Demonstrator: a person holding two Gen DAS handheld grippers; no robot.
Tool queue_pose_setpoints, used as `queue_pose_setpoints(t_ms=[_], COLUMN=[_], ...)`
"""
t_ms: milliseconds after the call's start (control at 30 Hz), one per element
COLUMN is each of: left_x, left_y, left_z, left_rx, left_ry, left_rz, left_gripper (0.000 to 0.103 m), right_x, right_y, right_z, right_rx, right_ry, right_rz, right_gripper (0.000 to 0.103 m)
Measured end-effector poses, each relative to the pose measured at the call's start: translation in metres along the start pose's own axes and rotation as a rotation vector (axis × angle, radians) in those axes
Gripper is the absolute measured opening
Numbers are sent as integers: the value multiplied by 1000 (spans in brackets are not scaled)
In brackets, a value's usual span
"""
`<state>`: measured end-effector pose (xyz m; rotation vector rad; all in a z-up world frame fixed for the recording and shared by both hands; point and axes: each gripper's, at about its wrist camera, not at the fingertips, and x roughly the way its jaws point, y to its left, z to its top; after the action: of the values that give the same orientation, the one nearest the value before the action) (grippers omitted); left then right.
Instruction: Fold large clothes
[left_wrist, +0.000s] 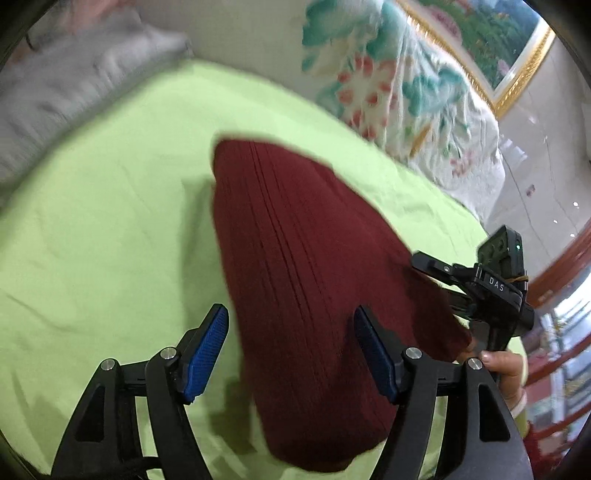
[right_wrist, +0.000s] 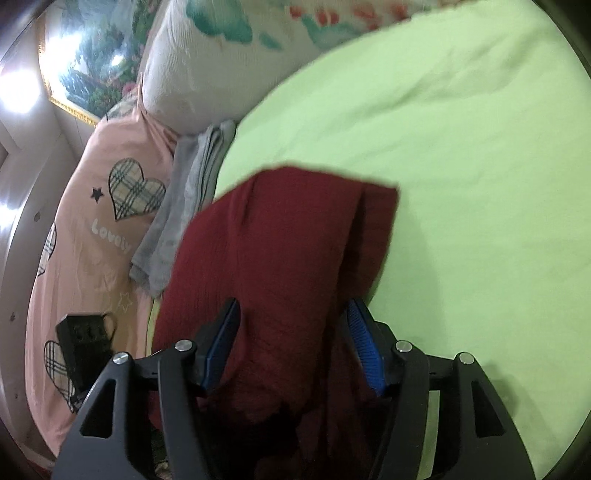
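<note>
A dark red ribbed garment (left_wrist: 295, 266) lies folded into a long narrow shape on a lime green sheet (left_wrist: 103, 206). My left gripper (left_wrist: 291, 354) is open, its blue pads wide apart above the garment's near end. My right gripper (right_wrist: 291, 354) is open too, and the red garment (right_wrist: 288, 258) drapes between its blue pads and over its frame. The right gripper also shows in the left wrist view (left_wrist: 480, 288), at the garment's right edge, held by a hand.
A grey folded cloth (right_wrist: 184, 206) lies beside the green sheet (right_wrist: 461, 184). A floral quilt (left_wrist: 399, 92) and pillow (right_wrist: 207, 66) lie at the back. A pink heart-print sheet (right_wrist: 92, 229) carries a black box (right_wrist: 81, 339). A framed picture (left_wrist: 480, 40) hangs on the wall.
</note>
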<state>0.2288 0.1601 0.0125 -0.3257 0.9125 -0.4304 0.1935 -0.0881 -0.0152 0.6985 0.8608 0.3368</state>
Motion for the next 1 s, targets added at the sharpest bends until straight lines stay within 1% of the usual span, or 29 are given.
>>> queue_pose_setpoints(t_ms=[33,67,100,133,167,200,233,267,300,333,367,433,467,533,567,600,667,733,800,867,933,1000], left_x=[-10,-18,-24,-26,-25,-22,-17,-11,-7,-4,-4,-4,-1,9,15,19,20,14,2,-10,-25,-38], left_y=[0,0,0,-2,-3,-6,-8,-11,-15,-17,-20,-27,-30,-40,-45,-50,-55,-55,-51,-46,-43,-40], left_z=[1,2,3,4,4,3,1,0,-1,-2,-3,-3,-3,-6,-9,-12,-15,-16,-17,-20,-30,-44], left_rx=[2,4,8,21,36,56,71,82,102,119,134,160,172,219,251,280,306,304,274,249,240,236], left_ry=[-39,-71,-93,-97,-91,-80,-64,-46,-40,-36,-30,-25,-18,9,20,20,14,10,-1,-11,-32,-43], left_rz=[-3,-21,-48,-68,-76,-74,-75,-82,-76,-65,-59,-80,-85,-52,-21,18,49,61,49,32,54,71], left_gripper=[69,69,64,62,57,50,47,45,45,45,45,45,45,44,44,44,45,45,46,48,49,53], right_x=[-3,-4,-2,2,8,15,20,28,29,24,18,-2,-7,-6,1,5,7,1,-10,-24,-39,-50], right_y=[2,4,6,8,9,10,12,15,19,22,24,22,19,8,-1,-6,-9,-4,6,15,24,30], right_z=[4,6,9,12,13,14,13,13,13,14,15,15,14,14,12,11,8,8,6,1,-9,-19], right_rx=[-9,-15,-21,-26,-27,-32,-38,-51,-70,-84,-88,-79,-72,-51,-36,-24,-1,-10,-35,-57,-80,-96], right_ry=[-12,-18,-18,-7,6,26,43,67,64,42,21,-39,-50,-31,-4,7,11,-2,-24,-47,-65,-69], right_rz=[-3,-5,-12,-25,-35,-49,-57,-78,-90,-84,-66,-29,-41,-81,-104,-98,-87,-90,-88,-90,-74,-62], right_gripper=[61,61,61,61,59,54,39,29,24,19,15,13,7,7,7,8,16,18,21,29,30,32])
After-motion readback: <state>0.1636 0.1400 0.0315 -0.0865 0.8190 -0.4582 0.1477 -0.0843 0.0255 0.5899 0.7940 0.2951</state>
